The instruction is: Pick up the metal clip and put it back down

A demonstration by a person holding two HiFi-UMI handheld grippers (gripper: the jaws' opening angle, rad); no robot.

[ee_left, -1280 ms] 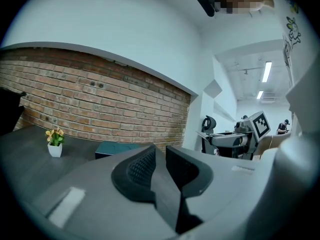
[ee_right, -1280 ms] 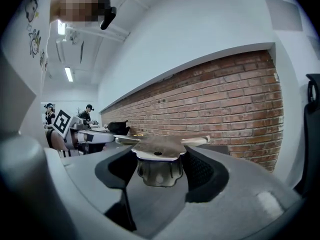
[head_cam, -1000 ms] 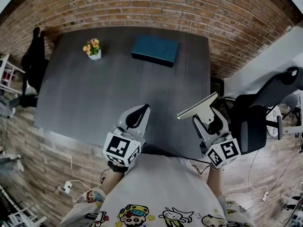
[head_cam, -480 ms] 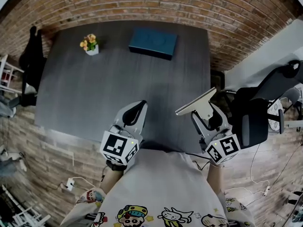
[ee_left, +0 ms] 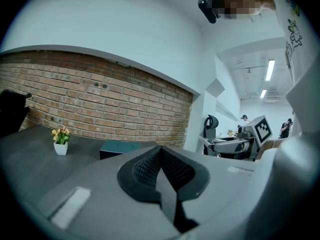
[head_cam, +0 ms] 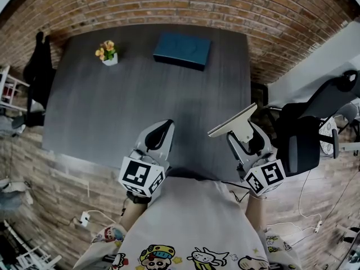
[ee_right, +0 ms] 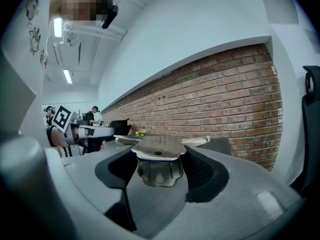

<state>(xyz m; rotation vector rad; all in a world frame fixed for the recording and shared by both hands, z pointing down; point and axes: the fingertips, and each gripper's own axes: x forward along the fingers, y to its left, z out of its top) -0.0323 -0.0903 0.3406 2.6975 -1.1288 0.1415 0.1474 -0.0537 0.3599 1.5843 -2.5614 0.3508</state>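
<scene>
The right hand-held gripper (head_cam: 251, 145) clamps the wide silvery metal clip (ee_right: 159, 146), lifted above the dark grey tabletop (head_cam: 140, 94). The left hand-held gripper (head_cam: 159, 135) is closed and empty. Pick-up looks done; next, lower gently and release.

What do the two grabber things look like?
The left gripper and right gripper are pale grey, with black ridged pads. Each carries a cube of black-and-white square markers. The person's shirt is pale with cartoon drawings.

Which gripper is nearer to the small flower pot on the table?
Left. The left gripper, shut and empty, is over the near edge of the table, diagonally across from the flower pot. The right gripper, holding the metal clip, is farther, at the right edge.
</scene>
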